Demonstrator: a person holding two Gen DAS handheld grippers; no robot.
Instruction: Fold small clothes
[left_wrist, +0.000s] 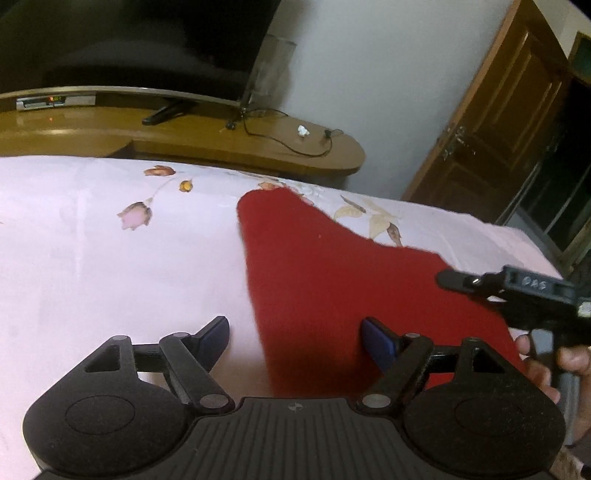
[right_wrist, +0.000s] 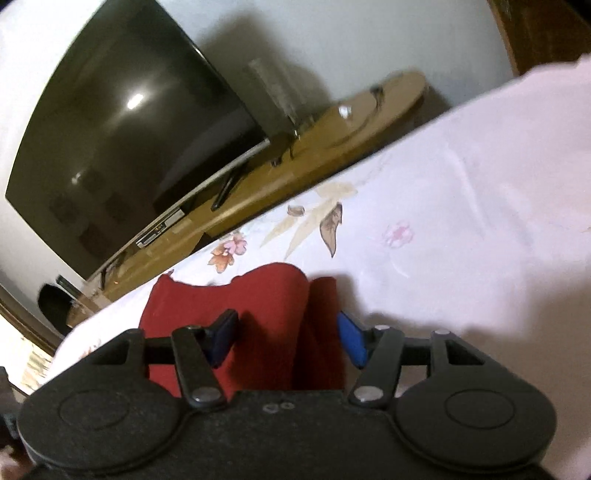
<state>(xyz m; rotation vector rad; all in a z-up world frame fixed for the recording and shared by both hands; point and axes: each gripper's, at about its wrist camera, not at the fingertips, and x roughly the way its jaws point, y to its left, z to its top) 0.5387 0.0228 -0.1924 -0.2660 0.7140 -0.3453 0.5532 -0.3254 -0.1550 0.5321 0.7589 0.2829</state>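
Observation:
A small red garment (left_wrist: 325, 280) lies flat on the pale pink floral bedsheet (left_wrist: 110, 258). My left gripper (left_wrist: 295, 343) is open just above its near left edge, one blue pad over the sheet, the other over the cloth. My right gripper shows at the right edge of the left wrist view (left_wrist: 454, 280), over the garment's right side. In the right wrist view the right gripper (right_wrist: 286, 338) is open, with the red garment (right_wrist: 266, 314) rising in a fold between its blue pads (right_wrist: 351, 339).
A wooden TV stand (left_wrist: 221, 144) runs along the far side of the bed with a dark television (right_wrist: 122, 122), a set-top box (left_wrist: 55, 101) and cables. A brown wooden door (left_wrist: 491, 125) stands at the right.

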